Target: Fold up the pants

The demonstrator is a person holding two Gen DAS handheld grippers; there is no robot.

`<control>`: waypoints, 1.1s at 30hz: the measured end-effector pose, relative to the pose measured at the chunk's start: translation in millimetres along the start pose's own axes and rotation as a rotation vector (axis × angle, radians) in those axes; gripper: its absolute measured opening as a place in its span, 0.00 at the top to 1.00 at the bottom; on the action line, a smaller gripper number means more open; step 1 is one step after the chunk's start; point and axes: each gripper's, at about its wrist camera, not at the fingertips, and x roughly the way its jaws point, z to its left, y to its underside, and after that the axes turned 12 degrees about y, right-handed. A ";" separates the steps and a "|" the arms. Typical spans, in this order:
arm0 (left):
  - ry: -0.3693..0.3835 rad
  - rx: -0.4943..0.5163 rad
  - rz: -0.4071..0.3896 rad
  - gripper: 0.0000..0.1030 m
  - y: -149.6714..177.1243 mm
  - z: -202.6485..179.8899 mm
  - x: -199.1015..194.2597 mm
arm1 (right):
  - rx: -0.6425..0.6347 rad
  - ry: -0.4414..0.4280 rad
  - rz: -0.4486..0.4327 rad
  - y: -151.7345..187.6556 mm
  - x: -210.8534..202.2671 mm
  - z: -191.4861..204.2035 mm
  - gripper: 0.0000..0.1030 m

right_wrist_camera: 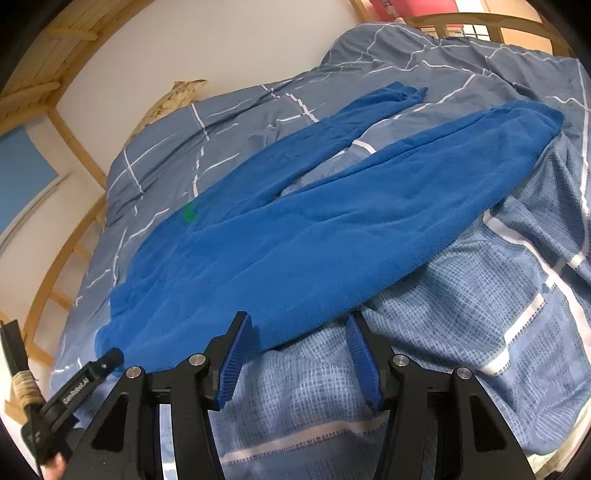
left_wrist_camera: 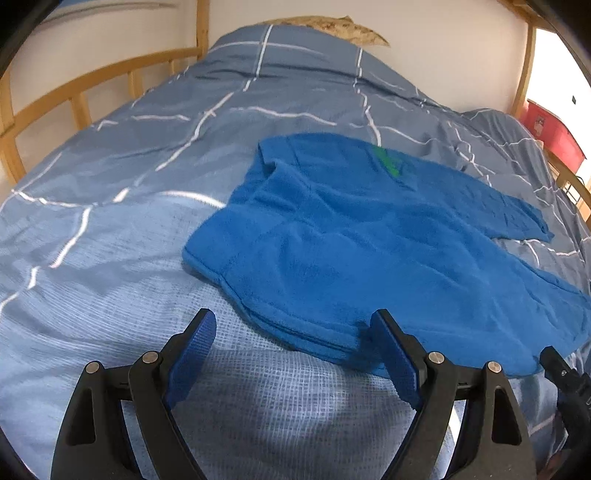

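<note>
Blue fleece pants (left_wrist_camera: 332, 240) lie flat on the bed, waist to the left in the left wrist view, with a green tag (left_wrist_camera: 388, 162) inside the waistband. My left gripper (left_wrist_camera: 293, 317) hangs open and wide just above the near waistband corner; its pads touch nothing. In the right wrist view the pants (right_wrist_camera: 295, 236) stretch away with both legs spread apart towards the upper right. My right gripper (right_wrist_camera: 298, 319) is partly open at the near edge of the closer leg, and no cloth is pinched. Each gripper shows in the other's view: the right gripper (left_wrist_camera: 565, 373) and the left gripper (right_wrist_camera: 88, 380).
The bed is covered by a grey-blue duvet (left_wrist_camera: 110, 184) with white lines, and a lighter woven blanket (right_wrist_camera: 461, 314) lies nearest me. A wooden bed rail (left_wrist_camera: 74, 96) runs along the left. A tan cushion (left_wrist_camera: 347, 27) sits at the head, a red box (left_wrist_camera: 554, 129) beyond the right side.
</note>
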 end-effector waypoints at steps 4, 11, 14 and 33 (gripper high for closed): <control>0.009 -0.025 0.022 0.24 1.2 4.3 8.4 | 0.009 0.006 0.001 -0.1 4.9 1.4 0.48; 0.010 -0.074 0.043 0.42 -1.9 5.4 21.7 | 0.035 0.007 0.007 -2.0 11.0 3.6 0.48; -0.007 -0.070 0.043 0.49 -2.4 2.6 22.3 | 0.044 -0.003 0.017 -3.8 12.6 2.2 0.48; -0.093 -0.002 -0.009 0.83 -16.7 -24.4 -3.8 | 0.008 -0.085 -0.006 -24.5 2.8 -5.8 0.87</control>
